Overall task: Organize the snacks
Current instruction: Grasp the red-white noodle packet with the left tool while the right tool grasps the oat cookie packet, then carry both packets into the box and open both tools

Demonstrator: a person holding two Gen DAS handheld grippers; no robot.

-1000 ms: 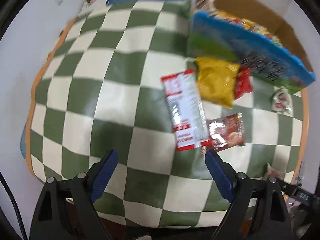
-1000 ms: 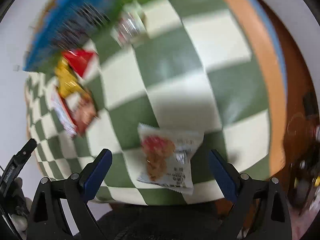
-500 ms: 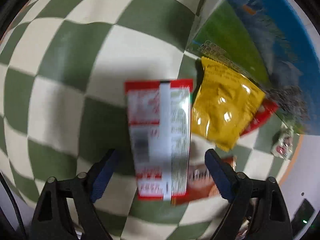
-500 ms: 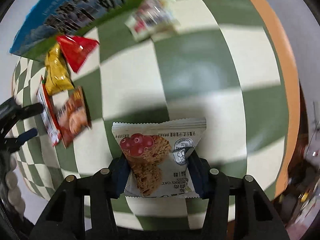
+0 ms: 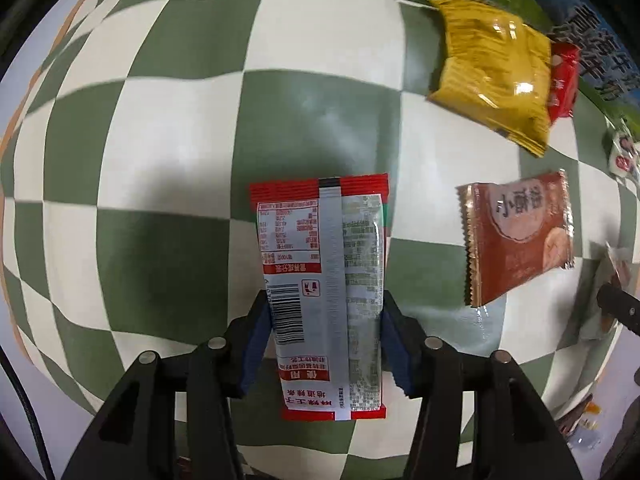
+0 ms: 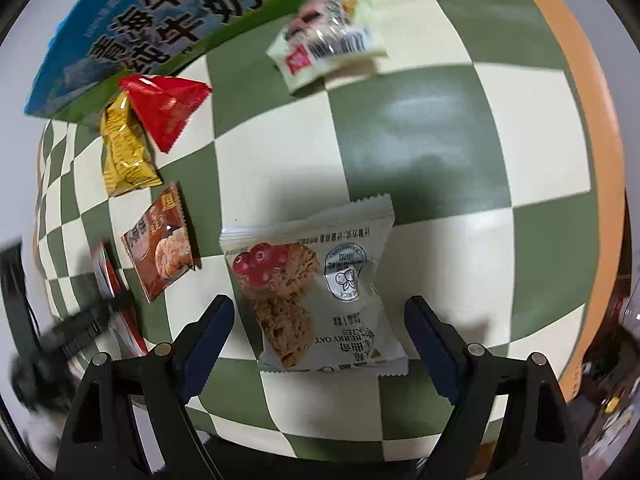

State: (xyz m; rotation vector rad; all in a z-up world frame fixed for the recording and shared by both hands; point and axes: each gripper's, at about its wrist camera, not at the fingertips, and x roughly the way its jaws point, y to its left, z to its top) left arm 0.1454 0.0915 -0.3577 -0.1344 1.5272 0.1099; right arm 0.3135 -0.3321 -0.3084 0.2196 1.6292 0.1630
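The left claw is clenching a red-and-silver snack packet between its pads, above the checkered tabletop. The right claw is standing released, straddling the oat cookie packet lying between its fingers, touching neither.

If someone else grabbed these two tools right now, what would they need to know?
Left gripper: shut on the red-and-silver snack packet, its back facing the camera.
Right gripper: open, fingers either side of the cranberry oat cookie packet, not touching it.
On the checkered cloth: yellow packet, red packet, brown biscuit packet, white packet.
The blue-green milk carton box stands at the far edge.
Done: one packet gripped. Left: the other five packets.
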